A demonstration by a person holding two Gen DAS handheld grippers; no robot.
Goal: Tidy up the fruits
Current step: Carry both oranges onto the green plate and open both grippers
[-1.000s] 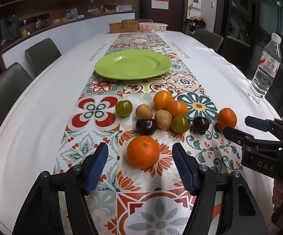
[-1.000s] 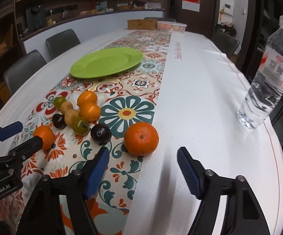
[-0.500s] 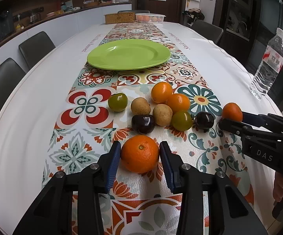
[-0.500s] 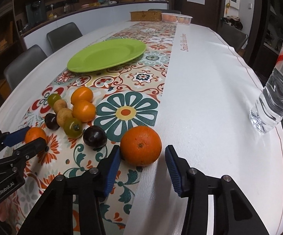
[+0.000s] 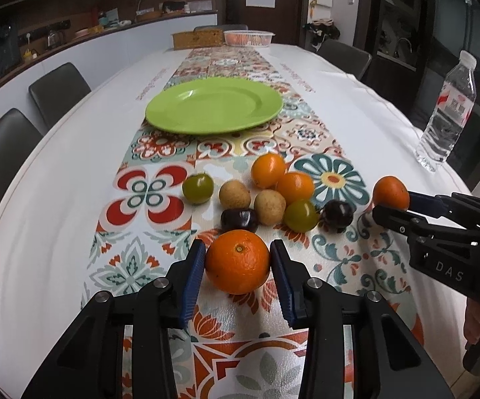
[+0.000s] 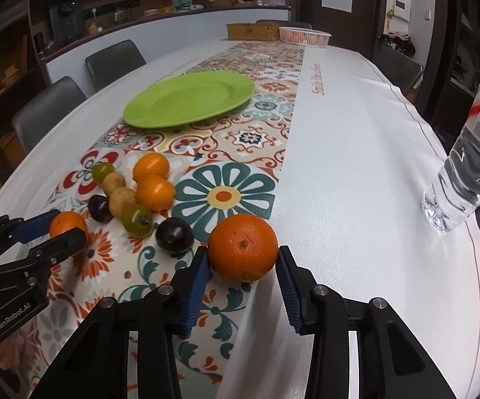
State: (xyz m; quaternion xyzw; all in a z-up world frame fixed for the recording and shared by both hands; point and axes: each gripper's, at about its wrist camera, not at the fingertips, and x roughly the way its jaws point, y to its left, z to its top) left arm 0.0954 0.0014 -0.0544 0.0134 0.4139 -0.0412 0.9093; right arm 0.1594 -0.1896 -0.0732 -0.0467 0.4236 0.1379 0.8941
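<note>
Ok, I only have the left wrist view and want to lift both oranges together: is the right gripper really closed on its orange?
Observer: Yes. The right wrist view shows both blue pads of the right gripper against the sides of the right orange.
Operator: Is it off the table?
Observer: It seems not. It sits where the runner meets the white cloth.
Operator: Anything crowding it?
Observer: The dark plum lies just beside the left finger, apart from the orange.

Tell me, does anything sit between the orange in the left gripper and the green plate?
Yes. The left gripper clasps an orange, and a cluster of small fruits lies on the runner between it and the green plate.
</note>
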